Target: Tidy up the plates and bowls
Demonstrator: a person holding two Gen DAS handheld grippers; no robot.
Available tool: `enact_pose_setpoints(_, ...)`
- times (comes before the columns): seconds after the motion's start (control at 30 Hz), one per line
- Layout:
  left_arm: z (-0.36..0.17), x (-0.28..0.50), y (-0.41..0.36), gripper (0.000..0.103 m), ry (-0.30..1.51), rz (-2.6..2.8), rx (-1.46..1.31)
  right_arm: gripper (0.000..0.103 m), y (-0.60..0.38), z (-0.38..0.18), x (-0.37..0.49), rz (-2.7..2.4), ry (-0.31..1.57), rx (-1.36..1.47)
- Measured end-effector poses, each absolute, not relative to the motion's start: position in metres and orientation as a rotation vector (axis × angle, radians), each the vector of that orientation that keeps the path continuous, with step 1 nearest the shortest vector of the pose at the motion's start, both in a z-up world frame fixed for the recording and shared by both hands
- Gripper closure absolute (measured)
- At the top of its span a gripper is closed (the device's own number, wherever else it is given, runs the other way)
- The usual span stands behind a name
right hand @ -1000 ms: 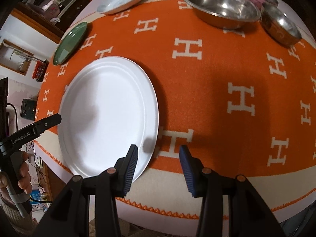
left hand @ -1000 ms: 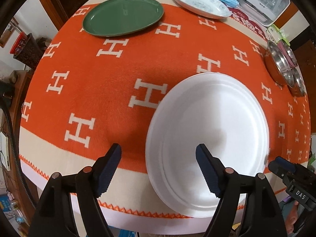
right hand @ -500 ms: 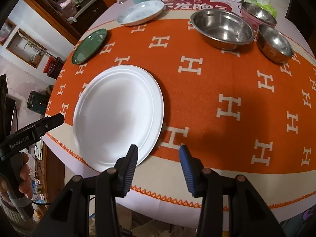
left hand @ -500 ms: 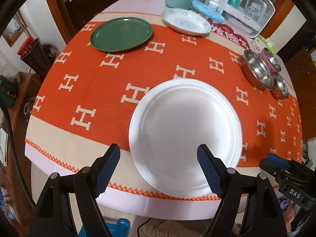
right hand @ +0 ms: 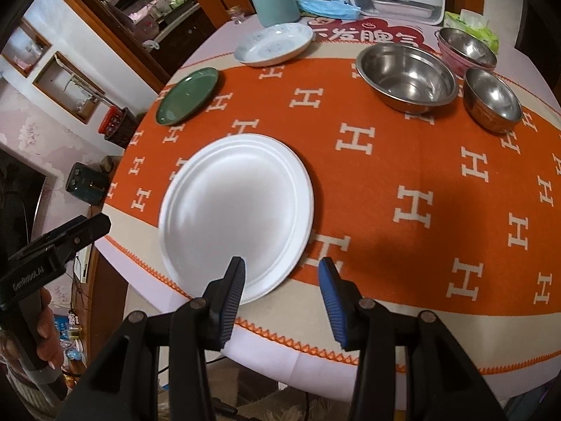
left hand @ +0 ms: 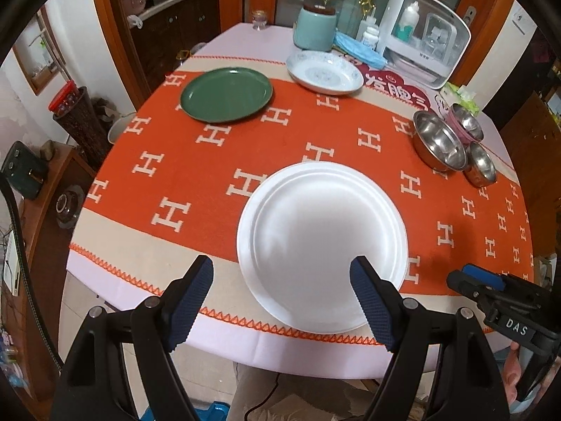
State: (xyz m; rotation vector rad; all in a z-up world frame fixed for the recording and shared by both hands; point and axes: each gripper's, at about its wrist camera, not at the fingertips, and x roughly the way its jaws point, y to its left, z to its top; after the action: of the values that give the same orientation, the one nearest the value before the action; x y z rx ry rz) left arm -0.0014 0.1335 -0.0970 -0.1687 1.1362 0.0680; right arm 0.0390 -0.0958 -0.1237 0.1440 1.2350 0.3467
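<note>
At the bottom of the left wrist view, the left gripper [left hand: 280, 301] has its jaws spread wide with nothing between them, poised above the near edge of the table [left hand: 245, 343]. In the right wrist view, the right gripper [right hand: 282, 294] fills the bottom centre, its jaws partly apart and empty, above the pale border of the orange cloth [right hand: 403, 161].

Just beyond both grippers, a white plate [left hand: 320, 245] lies flat on the cloth near the table's front edge; it sits at centre in the left view and left of centre in the right view [right hand: 236, 210].

Further back, at the right of the left view, three metal bowls cluster close together: a large steel bowl [left hand: 438, 144], a small steel bowl [left hand: 482, 163] beside it, and a pink-sided bowl [left hand: 464, 124] behind. They appear at the upper right of the right view.

Across the cloth, a green plate [left hand: 226, 94] lies in the upper left of the left view, and a patterned white dish [left hand: 324, 72] rests to its right at the cloth's far edge.

At the far end stand a pale green jar [left hand: 315, 31] and a white plastic box [left hand: 424, 35].
</note>
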Motion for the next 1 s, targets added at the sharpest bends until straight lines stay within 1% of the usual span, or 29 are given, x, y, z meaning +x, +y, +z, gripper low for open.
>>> enact_pose_setpoints(0.17,-0.086,-0.004,0.138,0.022,1.112,0.048,-0.151,0.059,-0.088,-0.117,0.039,0.351,1.217,0.137)
enact_pose_setpoints(0.4,-0.076,0.014,0.158,0.022,1.083,0.037,-0.115,0.059,-0.071,-0.108,0.050,0.318,1.201,0.137)
enact_pose_setpoints(0.73,-0.065,0.064,0.229,0.022,1.044,0.048,-0.022,0.059,-0.013,-0.090,0.090,0.292,1.177,0.132)
enact_pose_setpoints(1.0,-0.070,0.126,0.294,0.022,1.024,0.060,0.041,0.059,0.044,-0.077,0.142,0.282,1.158,0.082)
